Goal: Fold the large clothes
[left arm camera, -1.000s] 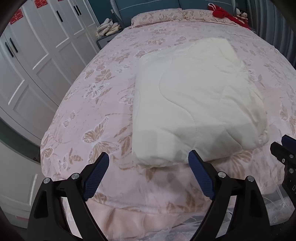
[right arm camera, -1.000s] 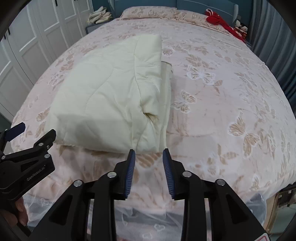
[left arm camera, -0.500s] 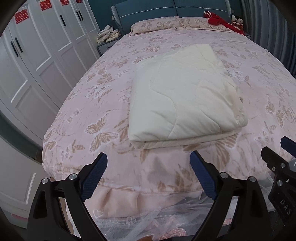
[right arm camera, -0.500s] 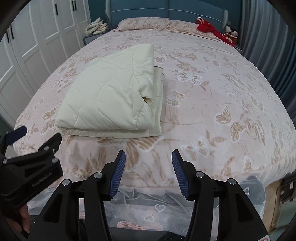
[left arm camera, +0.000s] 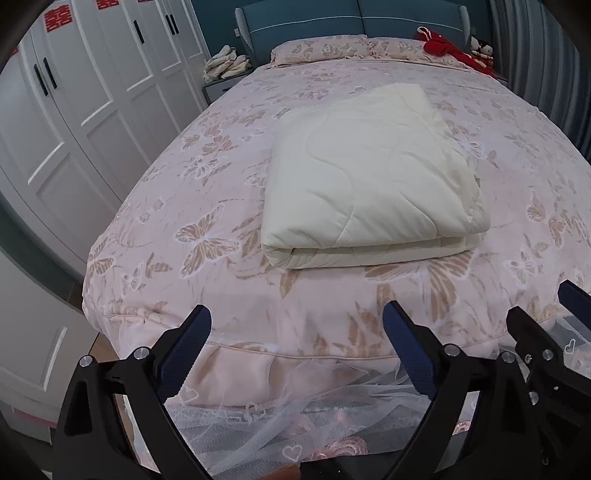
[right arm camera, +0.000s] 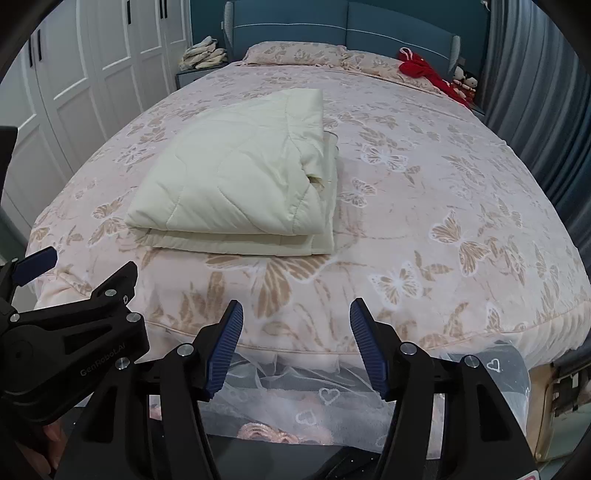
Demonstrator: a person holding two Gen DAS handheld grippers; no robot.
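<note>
While both hand-held grippers, left and right, gape empty, having just opened, folded cream quilt rests released near bed's foot edge.

- "GenRoboAI" is moulded in raised letters on the black body of the left hand-held gripper, at the near left of the right wrist view.
- Red paper double-happiness signs stand on the white wardrobe doors, far left.
</note>
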